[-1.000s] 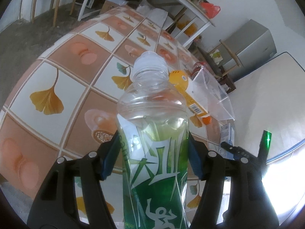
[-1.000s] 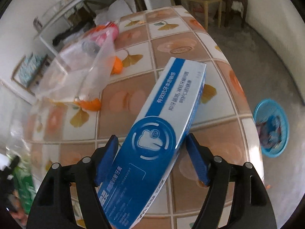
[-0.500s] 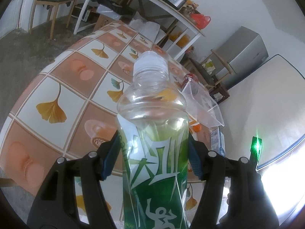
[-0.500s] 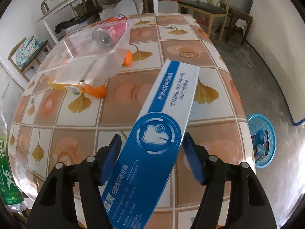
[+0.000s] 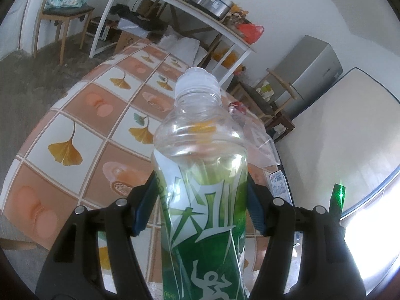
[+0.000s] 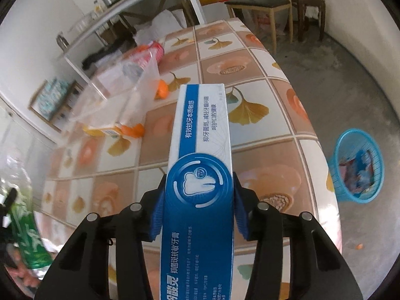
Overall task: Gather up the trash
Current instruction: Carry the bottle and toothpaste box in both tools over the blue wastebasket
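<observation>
My left gripper (image 5: 200, 207) is shut on a clear plastic bottle with a green label and white cap (image 5: 200, 175), held upright above the tiled table (image 5: 75, 130). My right gripper (image 6: 198, 215) is shut on a blue and white toothpaste box (image 6: 202, 135), held above the table (image 6: 262, 150). The bottle also shows at the left edge of the right wrist view (image 6: 22, 227). A blue trash basket (image 6: 357, 170) with some trash in it stands on the floor right of the table.
A clear plastic container (image 6: 120, 85), a red can (image 6: 155, 48), an orange bottle (image 6: 112, 131) and orange peel (image 6: 162, 90) lie on the table. A white shelf rack (image 5: 180, 12), chairs (image 6: 262, 2) and a grey fridge (image 5: 312, 70) stand around.
Both grippers have risen and tilted up with their objects still held. The toothpaste box now points straighter ahead. The trash basket sits further into the right wrist view.
</observation>
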`<move>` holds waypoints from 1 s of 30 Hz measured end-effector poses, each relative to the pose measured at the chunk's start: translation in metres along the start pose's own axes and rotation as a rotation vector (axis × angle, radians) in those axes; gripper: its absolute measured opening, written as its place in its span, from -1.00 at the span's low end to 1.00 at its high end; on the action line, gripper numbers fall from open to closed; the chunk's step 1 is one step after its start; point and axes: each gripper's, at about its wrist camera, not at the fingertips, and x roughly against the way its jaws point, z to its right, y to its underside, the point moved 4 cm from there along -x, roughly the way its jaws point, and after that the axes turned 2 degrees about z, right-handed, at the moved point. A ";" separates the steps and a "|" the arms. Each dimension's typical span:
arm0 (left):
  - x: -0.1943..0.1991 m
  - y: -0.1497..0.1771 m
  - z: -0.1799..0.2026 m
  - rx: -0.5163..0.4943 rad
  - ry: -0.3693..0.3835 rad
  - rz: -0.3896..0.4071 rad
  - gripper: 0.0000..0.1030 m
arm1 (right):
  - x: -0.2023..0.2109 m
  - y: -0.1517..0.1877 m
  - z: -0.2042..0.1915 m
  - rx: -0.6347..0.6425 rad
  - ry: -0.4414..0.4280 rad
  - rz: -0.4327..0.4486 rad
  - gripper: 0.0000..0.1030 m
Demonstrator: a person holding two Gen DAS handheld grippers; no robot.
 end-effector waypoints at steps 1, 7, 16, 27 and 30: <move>0.003 0.000 0.005 -0.009 0.004 0.005 0.19 | 0.004 0.000 0.002 -0.015 -0.023 0.004 -0.12; 0.011 0.002 0.033 -0.058 0.038 0.018 0.19 | 0.029 0.001 0.012 -0.078 -0.146 0.033 -0.12; -0.004 0.008 0.105 -0.168 0.163 -0.037 0.19 | 0.080 0.007 0.046 -0.168 -0.280 0.130 -0.12; -0.085 0.052 0.241 -0.323 0.416 -0.293 0.19 | 0.163 0.044 0.170 -0.412 -0.149 0.321 -0.12; -0.115 0.071 0.281 -0.378 0.446 -0.374 0.19 | 0.172 0.062 0.211 -0.516 -0.114 0.348 -0.12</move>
